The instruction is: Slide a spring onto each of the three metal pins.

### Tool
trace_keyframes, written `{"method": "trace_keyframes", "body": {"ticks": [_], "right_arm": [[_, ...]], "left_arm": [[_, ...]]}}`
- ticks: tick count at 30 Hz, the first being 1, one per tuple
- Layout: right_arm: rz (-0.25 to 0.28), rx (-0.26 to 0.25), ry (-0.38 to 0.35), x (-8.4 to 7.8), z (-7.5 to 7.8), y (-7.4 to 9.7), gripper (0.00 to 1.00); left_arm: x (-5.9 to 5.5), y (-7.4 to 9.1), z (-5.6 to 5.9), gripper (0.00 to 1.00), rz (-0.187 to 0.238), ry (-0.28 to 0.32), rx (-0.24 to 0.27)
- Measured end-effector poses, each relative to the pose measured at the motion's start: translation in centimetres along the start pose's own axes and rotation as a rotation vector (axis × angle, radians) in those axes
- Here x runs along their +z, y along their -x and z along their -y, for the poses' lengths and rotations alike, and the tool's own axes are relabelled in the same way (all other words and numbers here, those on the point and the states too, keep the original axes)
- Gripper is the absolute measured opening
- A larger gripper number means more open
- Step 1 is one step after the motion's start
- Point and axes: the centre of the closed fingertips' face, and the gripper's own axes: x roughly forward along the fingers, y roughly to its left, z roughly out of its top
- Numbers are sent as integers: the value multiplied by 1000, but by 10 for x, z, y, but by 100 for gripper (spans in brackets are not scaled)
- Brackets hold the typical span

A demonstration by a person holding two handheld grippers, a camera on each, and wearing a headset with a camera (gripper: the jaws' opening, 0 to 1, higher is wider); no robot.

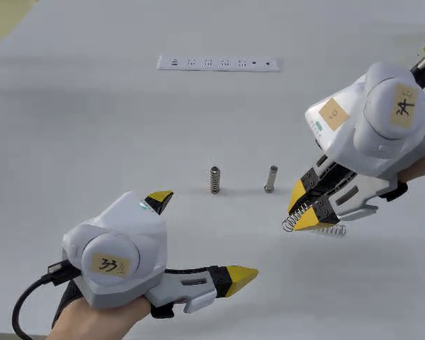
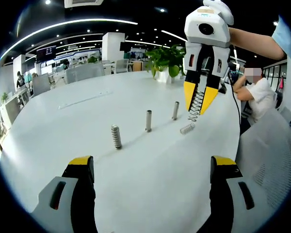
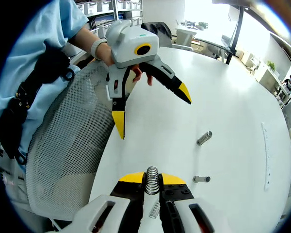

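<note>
Two metal pins stand mid-table: one wearing a spring (image 1: 214, 179) (image 2: 116, 137) (image 3: 204, 138), and a bare pin (image 1: 270, 178) (image 2: 148, 121) (image 3: 201, 179) to its right. In the left gripper view, another bare pin (image 2: 175, 110) stands just beyond them. My right gripper (image 1: 301, 211) (image 2: 199, 104) (image 3: 153, 177) hovers right of the pins, shut on a spring (image 1: 292, 218) (image 2: 196, 107) (image 3: 153, 180) that sticks out past its yellow tips. A loose spring (image 1: 331, 229) (image 2: 187, 128) (image 3: 154, 208) lies on the table under it. My left gripper (image 1: 202, 237) (image 2: 153, 162) (image 3: 153, 110) is open and empty, nearer the front edge.
A white power strip (image 1: 219, 64) (image 2: 85, 99) (image 3: 266, 155) lies at the far side of the white table (image 1: 92, 142). A mesh chair (image 3: 63, 160) stands at the table's near edge. A potted plant (image 2: 167, 56) and a seated person (image 2: 254, 92) are beyond the table.
</note>
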Motion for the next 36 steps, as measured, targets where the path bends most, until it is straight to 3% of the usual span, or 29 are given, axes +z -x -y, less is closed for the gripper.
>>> {"method": "trace_keyframes", "body": {"ticks": [1, 11, 25, 36], "right_arm": [[-9, -6, 14, -2, 9, 0, 7], [-68, -22, 75, -3, 46, 16, 7], [-162, -35, 124, -8, 87, 19, 7], [-211, -32, 123, -20, 100, 12, 7]], "left_arm": [[-1, 0, 0, 99, -1, -1, 4], [-2, 0, -2, 98, -8, 6, 7], [-2, 0, -7, 97, -3, 37, 14], [-2, 0, -9, 95, 3, 41, 21]]}}
